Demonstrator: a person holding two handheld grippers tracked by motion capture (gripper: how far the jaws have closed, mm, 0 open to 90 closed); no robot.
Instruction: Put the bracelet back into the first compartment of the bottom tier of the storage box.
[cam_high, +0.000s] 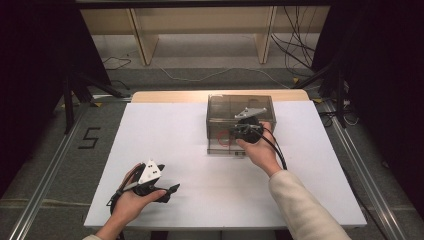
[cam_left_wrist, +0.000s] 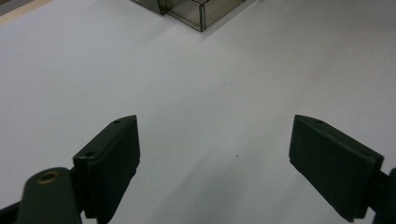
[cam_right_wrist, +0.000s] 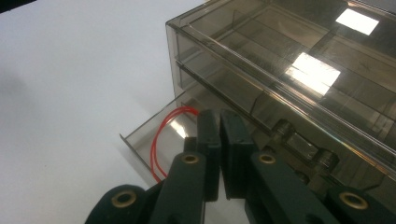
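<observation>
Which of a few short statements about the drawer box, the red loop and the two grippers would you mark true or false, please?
1. The lower drawer of the smoky clear box is pulled partly out. True.
2. The left gripper is shut on a red cable. False: its jaws stand wide apart over the bare white table, holding nothing.
3. A thin red loop lies in the open drawer. True.
4. The right gripper is wide open. False: its jaws are closed together at the drawer.
5. The box stands at the table's near left corner. False: it stands toward the far side, right of centre.
</observation>
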